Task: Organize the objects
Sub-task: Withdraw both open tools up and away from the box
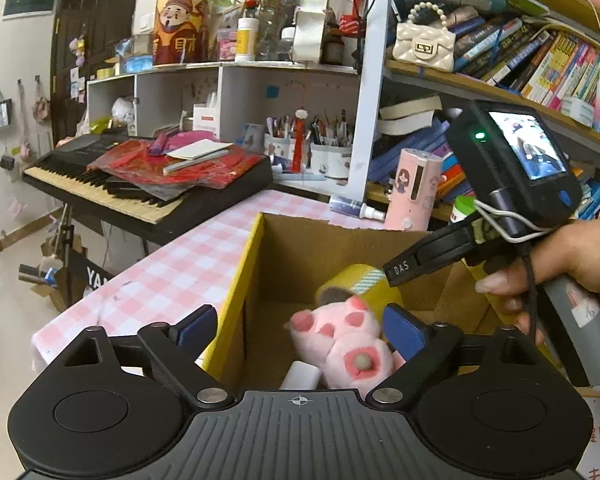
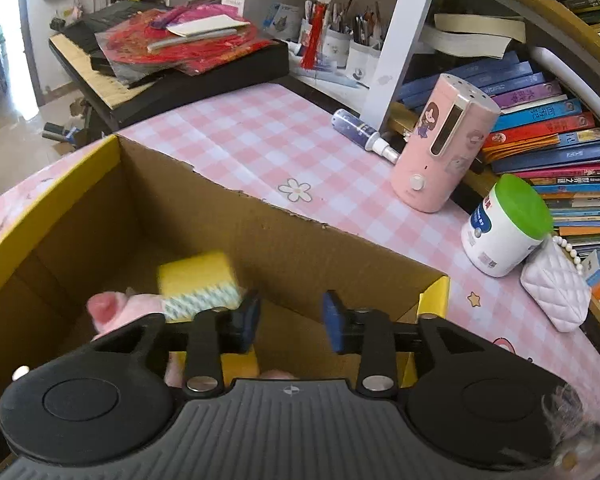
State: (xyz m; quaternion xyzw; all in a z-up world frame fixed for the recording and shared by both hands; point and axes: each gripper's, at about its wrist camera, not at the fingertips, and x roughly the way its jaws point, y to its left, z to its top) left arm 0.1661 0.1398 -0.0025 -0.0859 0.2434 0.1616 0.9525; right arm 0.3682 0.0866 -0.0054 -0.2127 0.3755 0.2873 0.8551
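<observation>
A: Cluttered desk, pink checked tablecloth (image 2: 260, 136), cardboard box (image 2: 228, 220) parked on it so stuff gets collected.

B: Yep. Plush pig (image 1: 348, 340) and tape roll (image 2: 198, 280) are seen inside. Left gripper (image 1: 300, 332) is spread wide, right gripper (image 2: 292, 320) partly parted, nothing gripped.

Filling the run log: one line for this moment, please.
left tongs: open, over pink plush pig | right tongs: open, empty | yellow tape roll: inside brown cardboard box, beside pig
</observation>
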